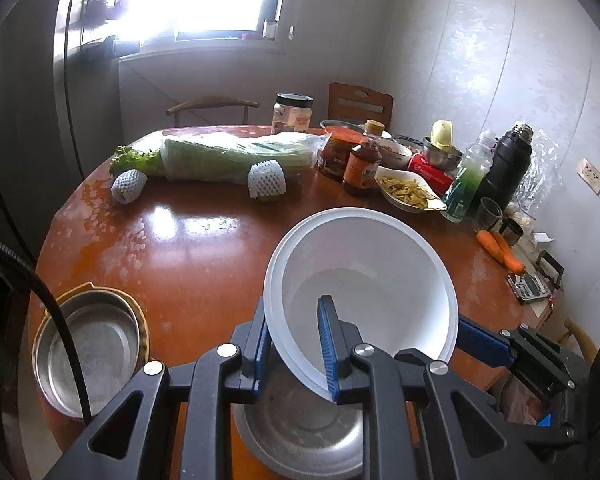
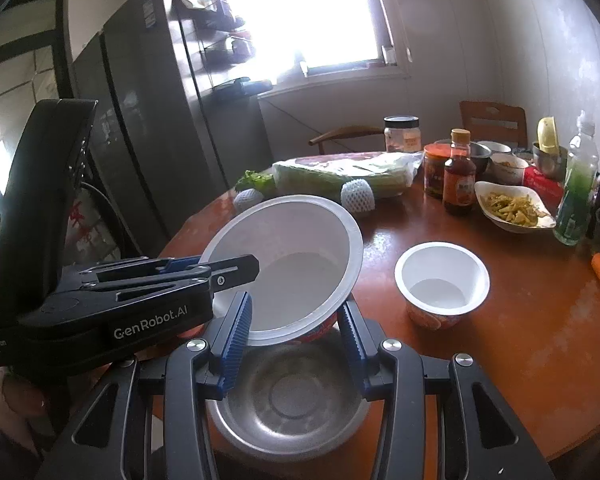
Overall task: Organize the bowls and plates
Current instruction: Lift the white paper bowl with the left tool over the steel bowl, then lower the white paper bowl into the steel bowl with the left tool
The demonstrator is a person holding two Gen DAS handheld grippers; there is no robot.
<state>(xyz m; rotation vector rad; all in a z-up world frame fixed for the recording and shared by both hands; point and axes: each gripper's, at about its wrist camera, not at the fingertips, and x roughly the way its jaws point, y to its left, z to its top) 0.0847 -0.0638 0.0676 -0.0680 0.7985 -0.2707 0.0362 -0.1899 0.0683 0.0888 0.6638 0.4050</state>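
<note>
My left gripper (image 1: pixel 294 354) is shut on the rim of a large white paper bowl (image 1: pixel 364 276), one finger inside and one outside, and holds it tilted above a steel bowl (image 1: pixel 300 436). In the right wrist view the same white bowl (image 2: pixel 288 264) hangs over the steel bowl (image 2: pixel 288 400), with the left gripper (image 2: pixel 236 270) clamped on its left rim. My right gripper (image 2: pixel 296 340) is open, its fingers on either side of the white bowl's base, just above the steel bowl. A smaller white paper bowl (image 2: pixel 442 282) stands upright on the table to the right.
A second steel bowl in a yellow-rimmed dish (image 1: pixel 88 344) sits at the table's near left. Wrapped cabbage (image 1: pixel 236 156), foam-netted fruit (image 1: pixel 266 180), jars, sauce bottle (image 2: pixel 458 176), a dish of food (image 2: pixel 514 206), bottles, thermos (image 1: pixel 504 168) and carrots (image 1: pixel 500 250) crowd the far and right side.
</note>
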